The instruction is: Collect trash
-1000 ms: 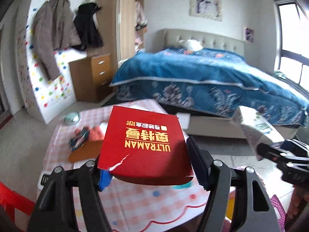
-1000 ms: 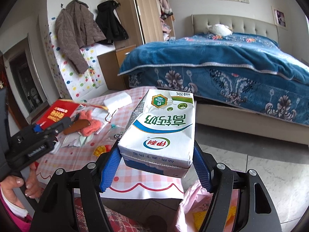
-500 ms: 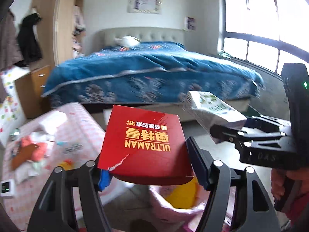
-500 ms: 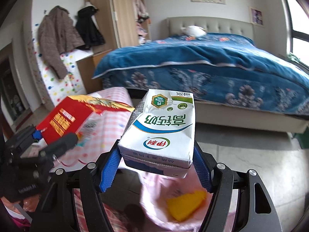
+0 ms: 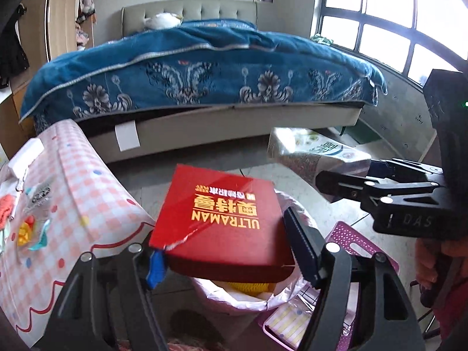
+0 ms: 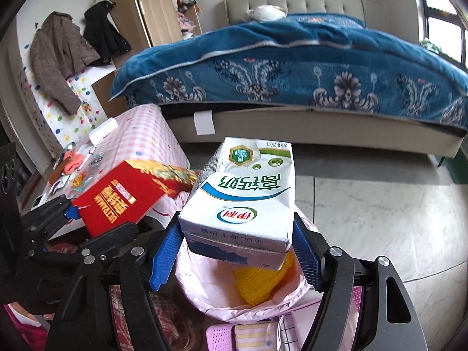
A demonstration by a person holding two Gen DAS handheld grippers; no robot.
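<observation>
My left gripper (image 5: 231,251) is shut on a red ULTRAMAN box (image 5: 222,219) and holds it just above a bin lined with a pink bag (image 5: 257,299). My right gripper (image 6: 234,251) is shut on a white and green milk carton (image 6: 242,196), also held over the pink-lined bin (image 6: 234,307). Something yellow (image 6: 260,280) lies inside the bin. The red box (image 6: 122,196) shows at the left of the right wrist view, the carton (image 5: 316,155) at the right of the left wrist view.
A table with a pink checked cloth (image 5: 76,187) stands left of the bin, with scraps (image 5: 26,228) on it. A bed with a blue cover (image 5: 204,73) is behind. A pink perforated stool (image 5: 351,242) is beside the bin. The floor is tiled.
Both grippers swung away from the table and down toward the bin; the red box and the carton now hang over its opening, still held.
</observation>
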